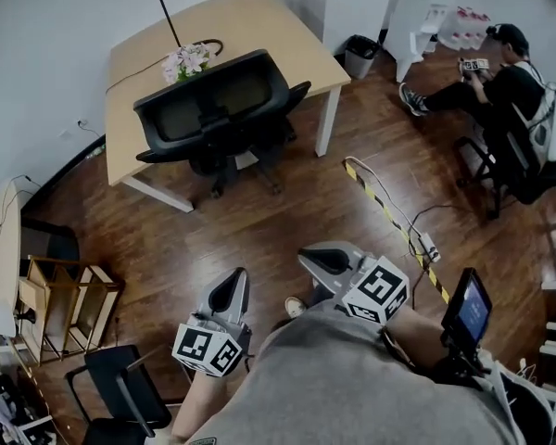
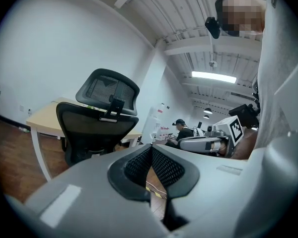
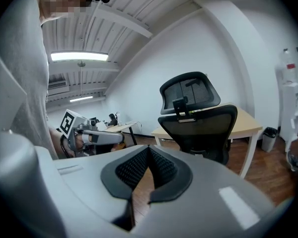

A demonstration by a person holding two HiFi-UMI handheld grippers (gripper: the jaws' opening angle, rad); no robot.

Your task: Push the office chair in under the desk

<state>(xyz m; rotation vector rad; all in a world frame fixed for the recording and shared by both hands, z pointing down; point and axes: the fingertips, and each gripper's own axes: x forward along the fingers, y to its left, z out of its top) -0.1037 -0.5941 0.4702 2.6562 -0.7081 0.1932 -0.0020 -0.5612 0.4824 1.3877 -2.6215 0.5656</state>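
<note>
Head view, top down: the office chair (image 1: 218, 109) sits at the near edge of the desk (image 1: 250, 26), backrest towards me, base out on the wood floor. It's the only view showing the flowers (image 1: 187, 60) on the desktop and the bin (image 1: 360, 56) beside the desk. Both grippers are low in frame, well apart from the chair.

Left gripper view: the left gripper (image 2: 151, 155) has its pads pressed together with nothing between them. Off to the side you can see the right gripper, plus a seated person (image 2: 181, 133) behind it.

Right gripper view: the right gripper (image 3: 148, 157) is the same, jaws closed and empty. The chair is straight ahead, and a water dispenser (image 3: 293, 108) is at the edge.
</note>
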